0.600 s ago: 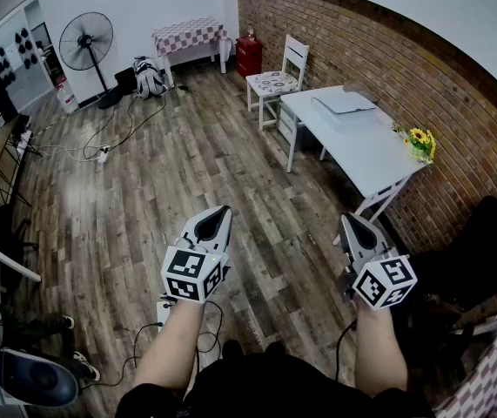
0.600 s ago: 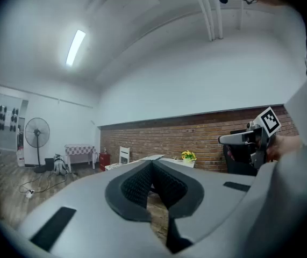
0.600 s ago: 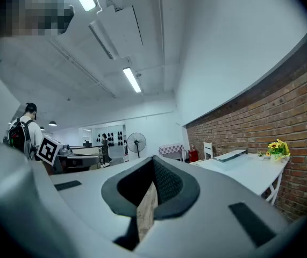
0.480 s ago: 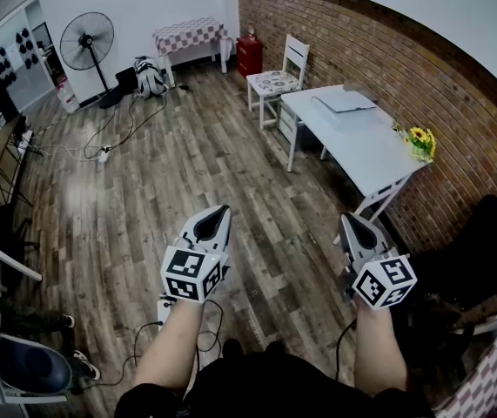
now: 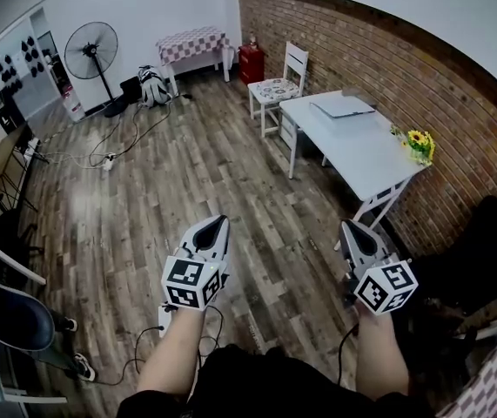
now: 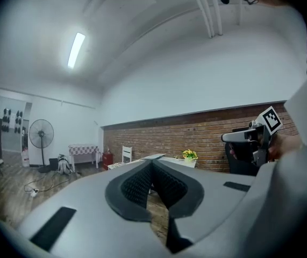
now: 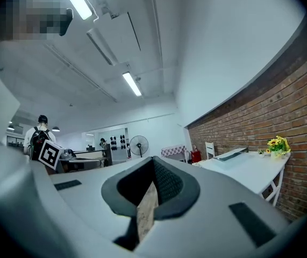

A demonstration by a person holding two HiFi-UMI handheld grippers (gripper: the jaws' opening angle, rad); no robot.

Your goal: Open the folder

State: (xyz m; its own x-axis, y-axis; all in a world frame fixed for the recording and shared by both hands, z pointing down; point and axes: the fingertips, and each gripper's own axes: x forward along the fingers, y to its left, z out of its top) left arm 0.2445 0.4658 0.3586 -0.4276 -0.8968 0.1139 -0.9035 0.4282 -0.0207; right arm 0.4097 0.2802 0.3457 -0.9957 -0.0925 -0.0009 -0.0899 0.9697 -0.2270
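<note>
The folder [image 5: 344, 105] is a flat pale grey case lying closed at the far end of the white table [image 5: 366, 155] by the brick wall. The right gripper view shows the folder [image 7: 231, 153] well beyond the jaws. Both grippers hang over the wooden floor, several steps short of the table. My left gripper [image 5: 218, 223] is shut with nothing between its jaws, and its pads [image 6: 142, 184] meet. My right gripper [image 5: 350, 227] is shut and empty too, its pads [image 7: 166, 181] closed together. Neither touches anything.
A pot of yellow flowers [image 5: 419, 141] stands at the table's near right edge. A white chair [image 5: 278, 80] sits by its far end. A floor fan [image 5: 90, 52], a red cabinet [image 5: 250, 56], a checkered table [image 5: 194, 41] and floor cables [image 5: 117, 138] lie beyond.
The head view has shifted slightly, so both grippers sit a little lower in the picture. Both stay shut and empty, and the folder has not moved.
</note>
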